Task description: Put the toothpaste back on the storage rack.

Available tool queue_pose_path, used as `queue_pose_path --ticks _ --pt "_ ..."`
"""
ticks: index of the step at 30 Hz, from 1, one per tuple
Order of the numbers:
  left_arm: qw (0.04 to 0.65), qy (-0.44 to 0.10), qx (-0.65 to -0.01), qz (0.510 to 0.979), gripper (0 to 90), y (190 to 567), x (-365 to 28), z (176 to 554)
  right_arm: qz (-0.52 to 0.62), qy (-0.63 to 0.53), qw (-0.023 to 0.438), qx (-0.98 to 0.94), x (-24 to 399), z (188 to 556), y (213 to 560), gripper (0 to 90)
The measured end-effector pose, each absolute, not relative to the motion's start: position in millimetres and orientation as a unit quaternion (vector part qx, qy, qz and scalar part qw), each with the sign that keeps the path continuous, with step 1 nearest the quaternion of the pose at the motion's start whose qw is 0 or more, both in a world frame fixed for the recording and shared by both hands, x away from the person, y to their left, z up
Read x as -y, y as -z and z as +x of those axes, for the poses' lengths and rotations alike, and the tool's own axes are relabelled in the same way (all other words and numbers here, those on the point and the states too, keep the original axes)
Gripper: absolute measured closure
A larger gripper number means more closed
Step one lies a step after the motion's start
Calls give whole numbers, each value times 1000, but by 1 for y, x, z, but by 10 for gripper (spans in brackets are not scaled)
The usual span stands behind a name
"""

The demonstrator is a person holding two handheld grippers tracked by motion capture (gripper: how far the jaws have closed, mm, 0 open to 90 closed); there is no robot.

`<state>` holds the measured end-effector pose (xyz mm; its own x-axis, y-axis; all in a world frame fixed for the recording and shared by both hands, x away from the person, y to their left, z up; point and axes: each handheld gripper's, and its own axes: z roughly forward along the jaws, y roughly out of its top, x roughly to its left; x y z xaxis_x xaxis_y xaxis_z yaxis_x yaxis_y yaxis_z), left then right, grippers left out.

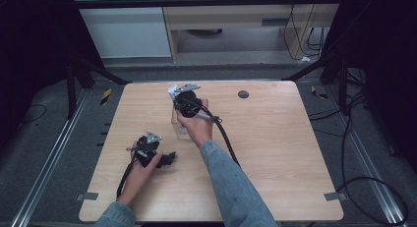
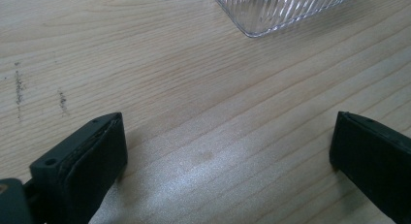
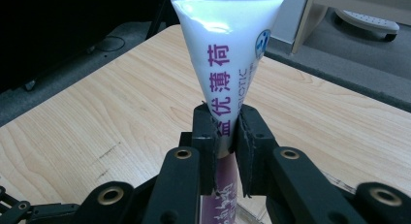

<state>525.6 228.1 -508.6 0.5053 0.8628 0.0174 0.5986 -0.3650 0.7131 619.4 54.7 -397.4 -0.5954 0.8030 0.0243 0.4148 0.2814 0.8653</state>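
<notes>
Held item: a white plastic squeeze tube with purple lettering point(image 3: 228, 64) is standing up between the jaws of the right gripper point(image 3: 225, 132), its flat crimped end rising above them.
Right gripper: jaws are pinching narrowly on the tube's lower part.
Location: the tube is hovering over the far middle of the light wooden table point(image 1: 275, 138), above a clear ribbed plastic container point(image 2: 281, 10).
Left gripper point(image 1: 147, 149): jaws are gaping wide over bare wood, holding nothing, near the container.
</notes>
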Motion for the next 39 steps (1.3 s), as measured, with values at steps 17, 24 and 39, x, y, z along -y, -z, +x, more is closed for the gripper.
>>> queue_pose_path --ticks 17,24,39 --pt "331 -199 -455 802 0 509 -228 526 394 -453 209 -772 -53 620 397 782" --pt "331 -199 -455 802 0 509 -228 526 395 -452 207 -772 -52 620 397 774" --pt "331 -199 -456 802 0 509 -228 526 394 -453 204 -773 -49 619 396 746"
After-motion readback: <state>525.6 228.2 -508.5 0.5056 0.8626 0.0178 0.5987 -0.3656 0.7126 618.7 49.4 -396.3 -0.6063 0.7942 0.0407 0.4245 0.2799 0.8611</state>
